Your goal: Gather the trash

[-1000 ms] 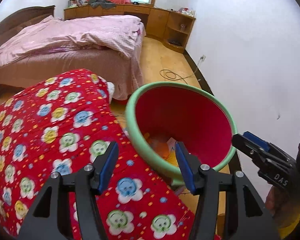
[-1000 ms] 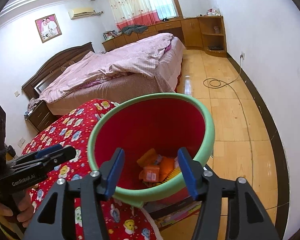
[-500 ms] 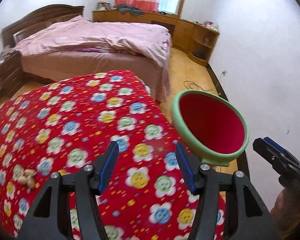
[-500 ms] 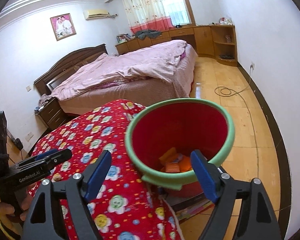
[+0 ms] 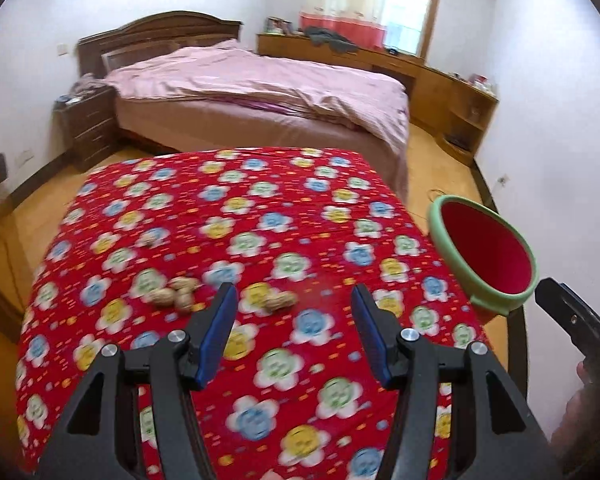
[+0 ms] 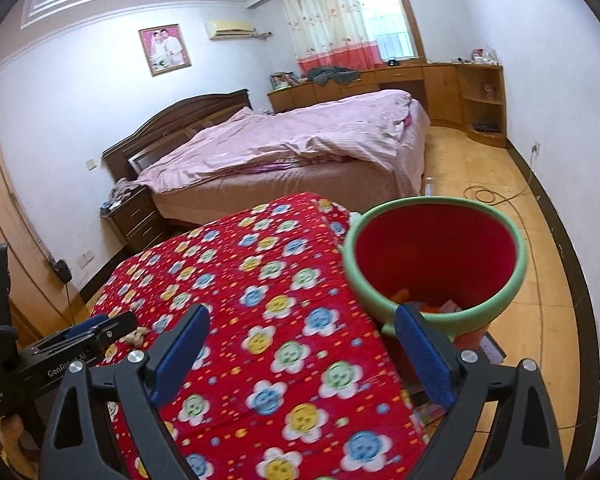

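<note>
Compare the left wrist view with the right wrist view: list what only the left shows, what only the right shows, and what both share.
Only the left wrist view shows the nuts clearly: a cluster of walnuts and another nut on the cloth ahead of the empty, open left gripper.

Only the right wrist view looks into the bin and shows orange trash at its bottom. It also shows the framed photo and the air conditioner. The right gripper is opening, with nothing between its jaws.

Both show the red flowered tablecloth, the green-rimmed red bin and the pink bed.
</note>
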The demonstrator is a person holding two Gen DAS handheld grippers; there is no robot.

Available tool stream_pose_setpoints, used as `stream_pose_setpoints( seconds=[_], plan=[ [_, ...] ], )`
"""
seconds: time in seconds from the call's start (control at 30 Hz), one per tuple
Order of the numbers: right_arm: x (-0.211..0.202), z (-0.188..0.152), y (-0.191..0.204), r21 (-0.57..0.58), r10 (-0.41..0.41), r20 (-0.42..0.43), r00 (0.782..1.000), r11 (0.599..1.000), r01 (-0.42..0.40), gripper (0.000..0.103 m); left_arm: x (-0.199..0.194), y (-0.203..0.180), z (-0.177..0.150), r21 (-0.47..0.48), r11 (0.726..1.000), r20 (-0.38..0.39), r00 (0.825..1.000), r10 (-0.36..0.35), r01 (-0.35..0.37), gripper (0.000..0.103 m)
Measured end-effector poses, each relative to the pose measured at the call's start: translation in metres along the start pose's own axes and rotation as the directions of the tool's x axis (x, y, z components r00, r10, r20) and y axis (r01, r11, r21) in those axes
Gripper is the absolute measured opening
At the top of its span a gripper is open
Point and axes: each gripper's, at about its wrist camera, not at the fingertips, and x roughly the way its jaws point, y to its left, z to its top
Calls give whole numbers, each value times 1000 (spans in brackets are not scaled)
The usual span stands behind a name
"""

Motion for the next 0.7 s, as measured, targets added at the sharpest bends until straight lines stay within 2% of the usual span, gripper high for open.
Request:
stream_pose_setpoints(
  seconds=[0.13,0.7],
  plan=[
    [-1,-13,17,-18,12,4,1000,1000,-12,100,-14,19,-13,-26,999,19,999,46,-46,59],
    [2,-61,57,-74,42,16,999,996,-40,100,-26,54,-55,-96,981,76,982,175,-167,59]
  ],
)
